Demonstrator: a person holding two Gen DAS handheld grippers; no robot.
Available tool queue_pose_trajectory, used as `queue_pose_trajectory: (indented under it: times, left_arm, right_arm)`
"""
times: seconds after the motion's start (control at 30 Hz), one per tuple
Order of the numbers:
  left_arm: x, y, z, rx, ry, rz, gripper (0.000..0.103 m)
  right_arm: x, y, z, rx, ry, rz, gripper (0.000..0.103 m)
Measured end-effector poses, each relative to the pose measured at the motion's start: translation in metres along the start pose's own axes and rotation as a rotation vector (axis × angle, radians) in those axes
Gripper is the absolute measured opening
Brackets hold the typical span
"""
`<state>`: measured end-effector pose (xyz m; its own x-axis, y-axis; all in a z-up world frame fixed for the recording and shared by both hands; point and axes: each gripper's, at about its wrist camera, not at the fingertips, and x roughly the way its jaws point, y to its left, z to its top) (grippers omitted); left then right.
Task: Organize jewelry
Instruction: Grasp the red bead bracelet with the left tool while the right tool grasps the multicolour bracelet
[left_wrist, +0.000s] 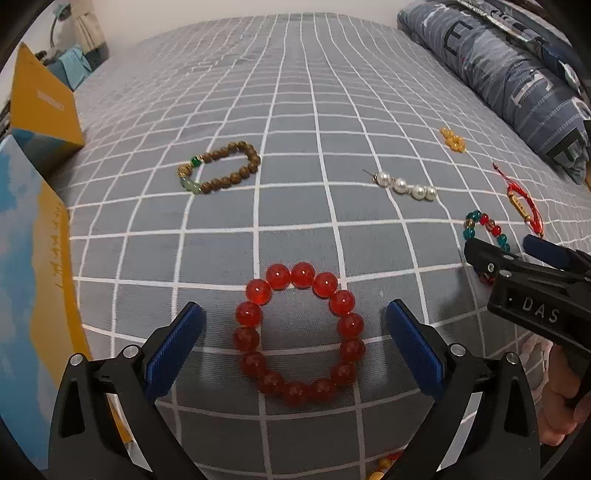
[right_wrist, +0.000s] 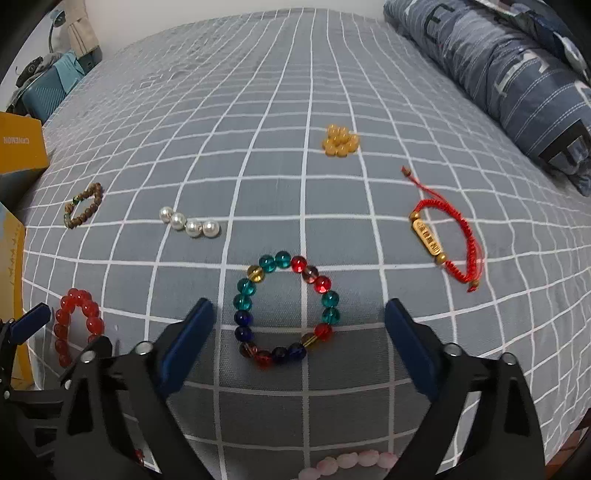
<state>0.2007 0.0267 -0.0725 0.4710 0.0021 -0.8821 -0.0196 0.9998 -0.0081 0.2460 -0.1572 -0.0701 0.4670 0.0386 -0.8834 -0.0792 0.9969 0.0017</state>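
Both hand-held grippers are lined up for a grab here. The left hand-held gripper (left_wrist: 293, 332) is spread wide with the red bracelet (left_wrist: 299, 334) sitting between its blue pads on the bed (left_wrist: 295, 110), nothing pinched yet. The right hand-held gripper (right_wrist: 299, 330) is also released, jaws either side of the multicolour bracelet (right_wrist: 286, 306), pads not touching the beads.

My take on doing this bit well: a bead ring is bigger than you want to squeeze whole, so I'd drop the tips onto one side of the loop and pinch a couple of beads rather than crush the circle. Glass beads are slick and roll, and the bedding is soft, so press in a little and close slowly, or the ring just skates away. Keep the two grippers from bumping too, they're near each other.

Other stuff lying around: wooden bracelet (left_wrist: 219, 168) far left, pearl piece (left_wrist: 404, 184) in the middle, yellow bead cluster (right_wrist: 341, 141) further back, red cord bracelet (right_wrist: 448, 240) on the right, pink beads (right_wrist: 351, 463) right at the near edge.

Readable writing: "DAS" on the right gripper's body in the left view. The gold tube charm (right_wrist: 426, 238) has engraved characters I can't make out. The yellow box (right_wrist: 22, 147) has printing that looks upside down, not sure enough to spell it. Big letters on the quilt (right_wrist: 517, 74), only bits show.
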Motion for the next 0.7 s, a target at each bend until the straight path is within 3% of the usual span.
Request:
queue_pose_trajectory:
  times: [0.17,0.23,0.37,0.53,0.67,0.7]
  left_arm:
    - [0.006,-0.001,0.000,0.014,-0.001,0.020,0.085]
    - [0.005,-0.002,-0.001,0.021,0.001,0.023,0.079]
    - [0.002,-0.004,-0.004,0.031,0.002,0.005,0.063]
    - [0.000,-0.005,-0.003,0.021,0.003,0.000,0.049]
    - [-0.004,-0.002,-0.004,0.002,-0.003,-0.014,0.025]
    - [-0.006,0.000,-0.004,-0.006,-0.006,-0.028,0.024]
  right_arm:
    - [0.009,-0.001,-0.001,0.013,0.030,0.026,0.070]
    - [0.010,-0.002,-0.001,0.028,0.028,0.033,0.059]
    - [0.009,-0.002,-0.001,0.027,0.036,0.036,0.046]
    - [0.007,-0.003,-0.001,0.018,0.041,0.044,0.019]
    - [0.005,-0.007,-0.004,0.032,0.038,0.058,0.018]
    - [0.004,-0.007,-0.005,0.035,0.035,0.061,0.018]
